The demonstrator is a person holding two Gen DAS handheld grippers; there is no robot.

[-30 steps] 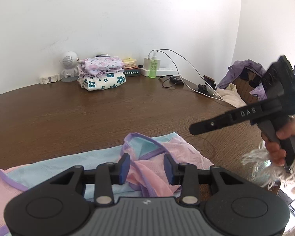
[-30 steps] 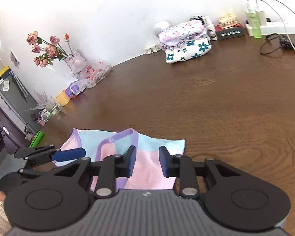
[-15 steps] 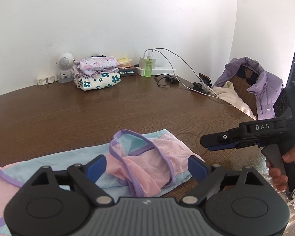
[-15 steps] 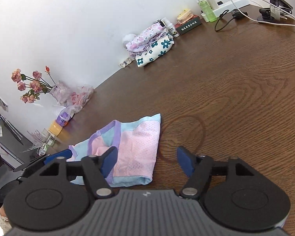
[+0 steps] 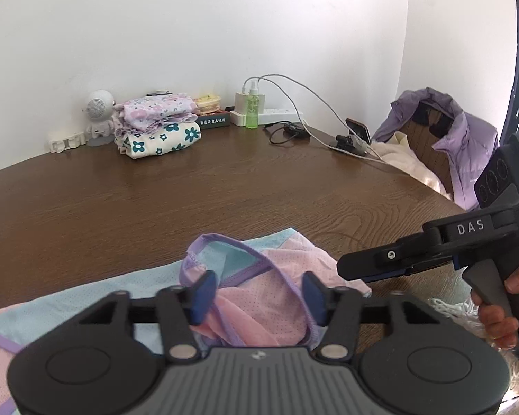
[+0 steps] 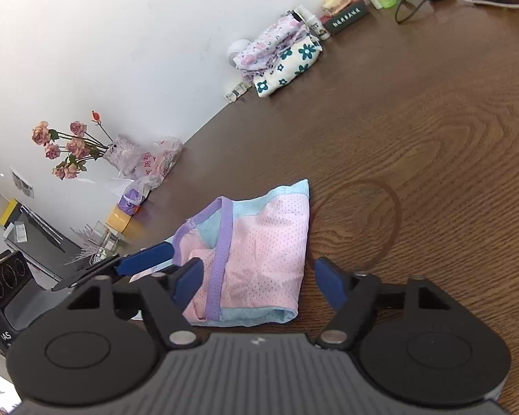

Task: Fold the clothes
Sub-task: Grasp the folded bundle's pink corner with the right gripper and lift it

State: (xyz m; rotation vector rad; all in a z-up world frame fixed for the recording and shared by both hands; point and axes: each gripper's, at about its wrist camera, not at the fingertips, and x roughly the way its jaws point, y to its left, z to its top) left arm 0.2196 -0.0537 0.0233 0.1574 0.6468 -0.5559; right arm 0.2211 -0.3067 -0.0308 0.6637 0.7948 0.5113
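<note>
Left wrist view: the pink and blue mesh garment (image 5: 276, 297) lay near the bench's (image 5: 225, 186) front edge, one end doubled over into a rumpled hump edged with purple trim.
Left tool (image 5: 257, 294): parted, its pads standing either side of the hump without pinching cloth.
Right tool, seen from the left (image 5: 380, 266): side-on, so I could not tell its state from here; a hand (image 5: 501, 314) held its grip.
Far edge: a folded floral stack (image 5: 159, 128) sat against the wall.
Right wrist view: the garment (image 6: 259, 249) lay flat, one end folded over onto the rest.
Right tool (image 6: 256, 280): spread wide above the folded end, holding nothing.
Handling: thin, limp, light mesh, likely to slump and slide; the purple trim (image 6: 221, 259) or a corner seemed the firmest hold.
</note>
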